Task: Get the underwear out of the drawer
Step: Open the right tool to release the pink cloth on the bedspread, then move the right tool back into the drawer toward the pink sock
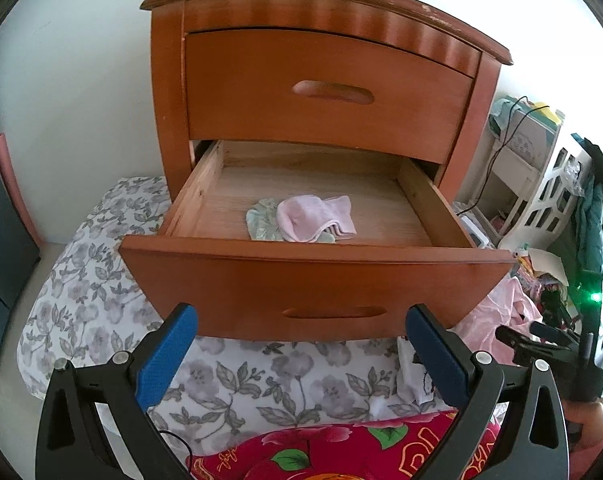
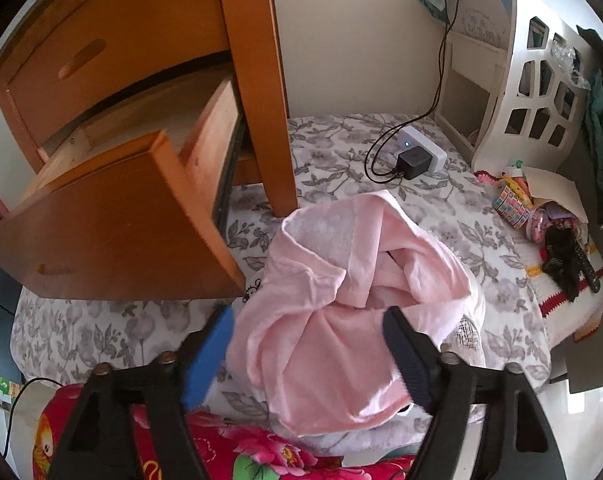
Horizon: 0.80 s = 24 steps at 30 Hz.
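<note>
The wooden nightstand's lower drawer [image 1: 237,280] stands pulled out. On its floor lie a small folded pink garment [image 1: 317,218] and a pale green floral piece [image 1: 261,220] partly under it. My left gripper [image 1: 301,316] is open in front of the drawer face, with nothing between its blue pads. To the right of the drawer [image 2: 113,236], a crumpled pink underwear garment [image 2: 341,288] rests on the floral bedsheet. My right gripper [image 2: 307,316] is open with its fingers on either side of that garment's near part. The pads do not press on it.
The nightstand [image 1: 325,92] stands on a floral sheet [image 1: 101,280]; its upper drawer is closed. A red floral blanket [image 2: 261,452] lies nearest me. A white power brick with black plug and cable [image 2: 417,156], a white shelf unit [image 2: 513,92] and a pile of small clutter [image 2: 541,216] sit at right.
</note>
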Motion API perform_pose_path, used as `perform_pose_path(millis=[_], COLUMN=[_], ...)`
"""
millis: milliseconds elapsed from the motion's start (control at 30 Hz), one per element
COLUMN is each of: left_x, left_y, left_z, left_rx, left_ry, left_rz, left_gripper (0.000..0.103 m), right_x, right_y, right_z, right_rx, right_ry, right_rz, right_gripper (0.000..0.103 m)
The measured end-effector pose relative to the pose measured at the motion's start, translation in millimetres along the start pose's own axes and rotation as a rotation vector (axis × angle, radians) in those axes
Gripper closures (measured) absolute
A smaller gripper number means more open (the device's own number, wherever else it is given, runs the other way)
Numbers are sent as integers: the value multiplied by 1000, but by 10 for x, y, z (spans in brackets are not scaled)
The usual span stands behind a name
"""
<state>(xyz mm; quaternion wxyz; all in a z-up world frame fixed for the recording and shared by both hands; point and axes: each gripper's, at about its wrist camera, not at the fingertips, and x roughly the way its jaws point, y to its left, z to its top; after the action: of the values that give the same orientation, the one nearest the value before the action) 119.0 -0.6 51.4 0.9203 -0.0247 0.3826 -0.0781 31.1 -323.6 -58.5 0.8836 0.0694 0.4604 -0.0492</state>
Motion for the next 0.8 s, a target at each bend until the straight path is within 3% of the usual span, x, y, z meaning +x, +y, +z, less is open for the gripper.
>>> perform_pose_path(millis=[67,800], left_x=[3,5], left_y=[15,97], left_z=[-8,-38], left_rx=[-10,-43], left_ry=[-1,-13], left_rz=[4,1], left_gripper=[0,0], right_x=[-14,-440], right_y=[1,121], right_z=[-15,-72], right_rx=[-1,-29], right_ry=[2,-106], right_rz=[6,-8], right_gripper=[0,0])
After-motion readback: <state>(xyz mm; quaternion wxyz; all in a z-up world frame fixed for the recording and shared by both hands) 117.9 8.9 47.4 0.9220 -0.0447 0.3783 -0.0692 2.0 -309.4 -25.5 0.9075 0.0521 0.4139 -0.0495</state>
